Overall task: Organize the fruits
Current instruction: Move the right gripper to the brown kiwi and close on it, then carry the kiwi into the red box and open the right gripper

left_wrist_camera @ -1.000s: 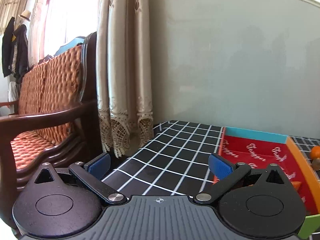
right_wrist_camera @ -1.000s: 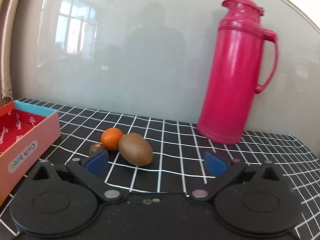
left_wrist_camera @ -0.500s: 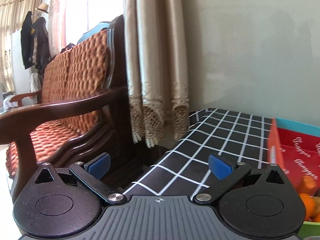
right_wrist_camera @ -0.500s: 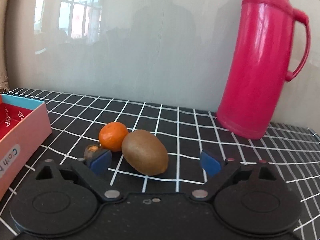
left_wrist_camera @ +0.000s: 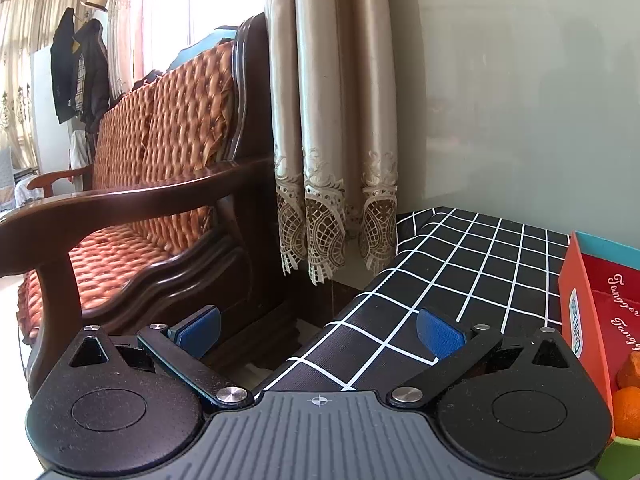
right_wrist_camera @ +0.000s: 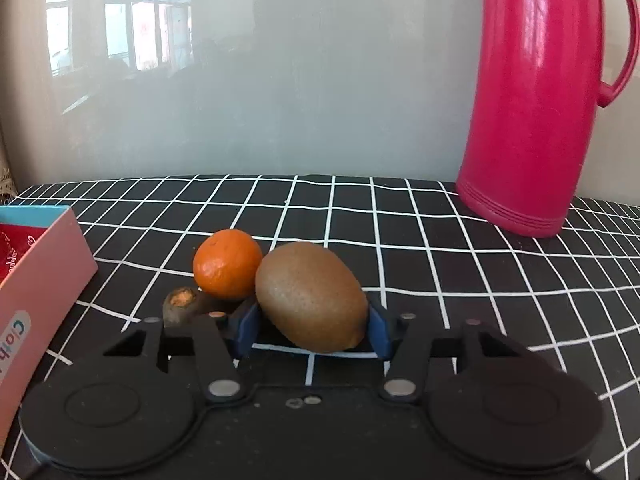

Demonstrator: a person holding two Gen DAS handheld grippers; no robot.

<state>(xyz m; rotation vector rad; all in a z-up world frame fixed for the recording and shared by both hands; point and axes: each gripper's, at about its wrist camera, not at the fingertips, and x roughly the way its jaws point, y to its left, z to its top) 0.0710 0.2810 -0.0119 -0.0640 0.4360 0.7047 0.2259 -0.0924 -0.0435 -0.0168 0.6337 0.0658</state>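
Right gripper (right_wrist_camera: 312, 330): fingers have just been closing, blue pads now pinching one brown kiwi (right_wrist_camera: 311, 297) on both sides; kiwi rests on the black checked desk (right_wrist_camera: 440, 264). Touching it behind-left, one orange mandarin (right_wrist_camera: 227, 263). One small dark fruit with an orange cut end (right_wrist_camera: 182, 306) just left of the left finger. One pink thermos (right_wrist_camera: 536, 100) upright, far right. One red box (left_wrist_camera: 608, 300), two orange fruits (left_wrist_camera: 630, 396) visible inside. Left gripper (left_wrist_camera: 318, 332): fingers spread, nothing between, over the desk edge beside one wooden sofa (left_wrist_camera: 160, 168).
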